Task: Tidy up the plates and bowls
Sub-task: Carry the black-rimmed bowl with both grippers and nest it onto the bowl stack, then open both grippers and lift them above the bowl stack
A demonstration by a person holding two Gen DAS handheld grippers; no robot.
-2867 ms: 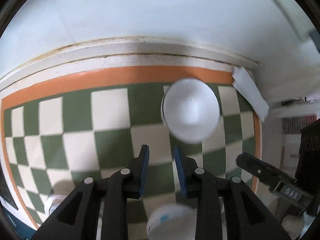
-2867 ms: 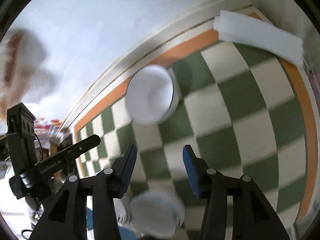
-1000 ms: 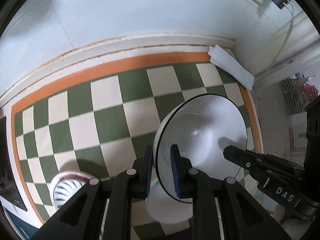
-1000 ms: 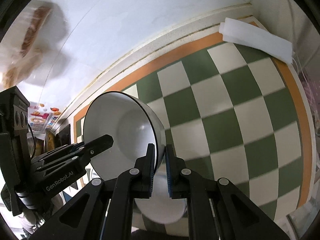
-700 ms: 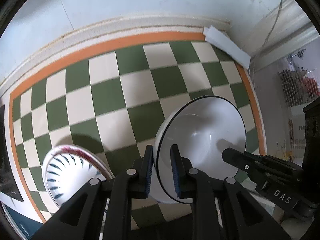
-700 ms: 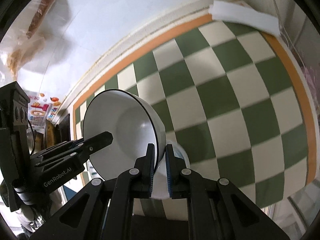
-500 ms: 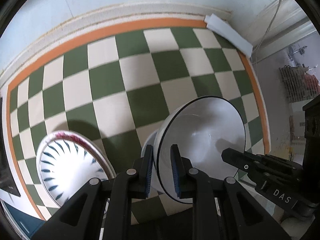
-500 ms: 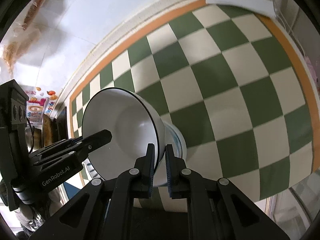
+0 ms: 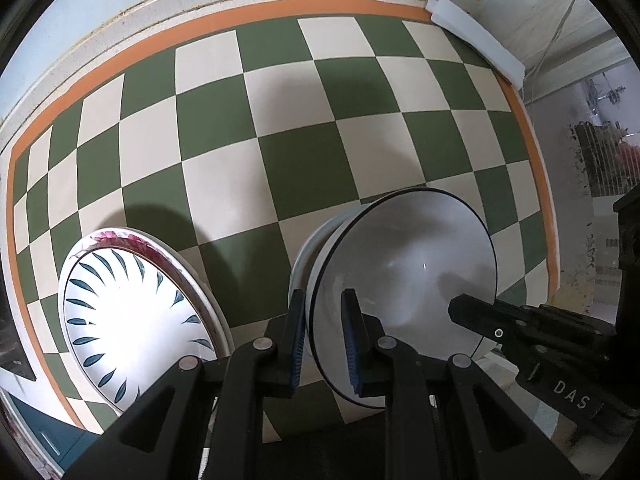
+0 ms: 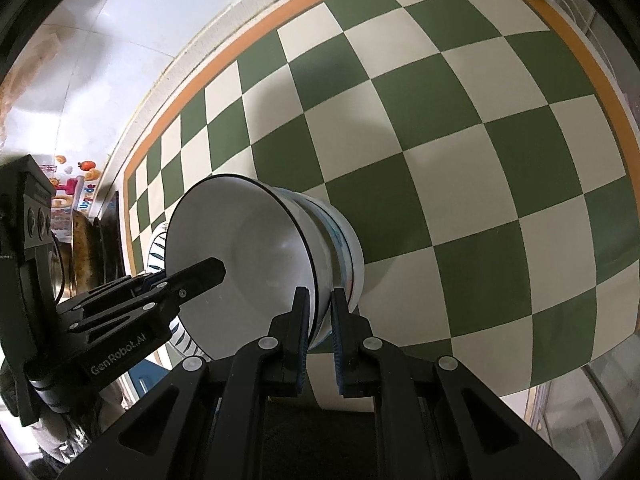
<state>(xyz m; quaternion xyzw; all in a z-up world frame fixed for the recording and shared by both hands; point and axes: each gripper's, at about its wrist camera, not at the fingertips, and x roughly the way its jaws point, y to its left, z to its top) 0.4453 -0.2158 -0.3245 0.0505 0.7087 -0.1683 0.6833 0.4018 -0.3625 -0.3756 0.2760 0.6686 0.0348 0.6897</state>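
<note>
A white bowl with a thin black rim (image 9: 404, 280) (image 10: 248, 256) is held by both grippers on opposite sides of its rim. My left gripper (image 9: 323, 340) is shut on the rim's left side. My right gripper (image 10: 320, 332) is shut on the rim's right side. The bowl sits in or just above another white bowl with a blue line (image 10: 344, 248) (image 9: 308, 248) on the checked cloth. A plate with blue leaf marks (image 9: 132, 316) lies to the left, stacked on a plate with a pink rim (image 9: 120, 236).
The green and cream checked tablecloth (image 9: 304, 152) has an orange border and reaches a white wall ledge at the back. A folded white cloth (image 9: 476, 48) lies at the far right corner. The table's right edge (image 9: 548, 200) is close to the bowls.
Both grippers closed on the white bowl at the back of the table and carried it toward the near edge, lowering it over the second bowl. The patterned plates came into view.
</note>
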